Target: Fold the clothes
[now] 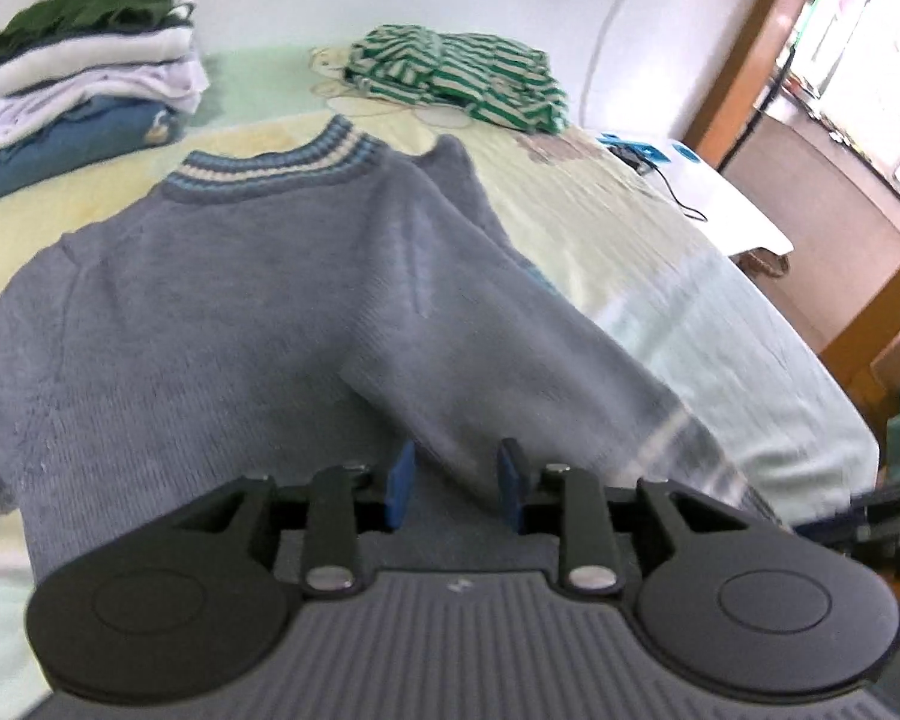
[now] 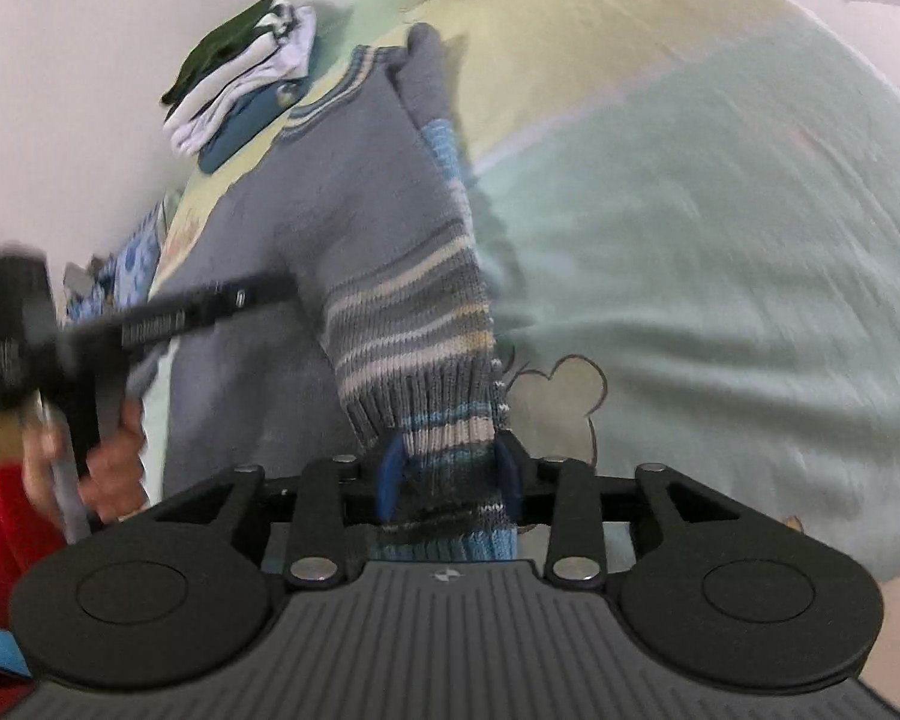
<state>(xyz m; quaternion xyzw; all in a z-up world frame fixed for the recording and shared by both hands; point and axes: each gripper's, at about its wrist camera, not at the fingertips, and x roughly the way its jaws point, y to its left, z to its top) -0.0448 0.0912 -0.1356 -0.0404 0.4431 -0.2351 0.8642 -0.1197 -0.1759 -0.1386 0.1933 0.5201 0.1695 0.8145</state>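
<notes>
Right gripper (image 2: pixel 448 480) parted around striped cuff of grey-blue knitted sweater (image 1: pixel 210 312) spread on bed (image 1: pixel 720 312), left gripper (image 1: pixel 456 483) loose above it; sleeve fold-in underway, likely needs regrasping.

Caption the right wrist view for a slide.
Right gripper straddles the striped cuff of a grey sweater on the bed.

Grey sweater (image 1: pixel 210 312): left sleeve cut off by frame edge, hem hidden behind gripper body. Left gripper (image 2: pixel 258 291) motion-blurred, fingertips hidden behind the striped sleeve (image 2: pixel 414 324).
</notes>
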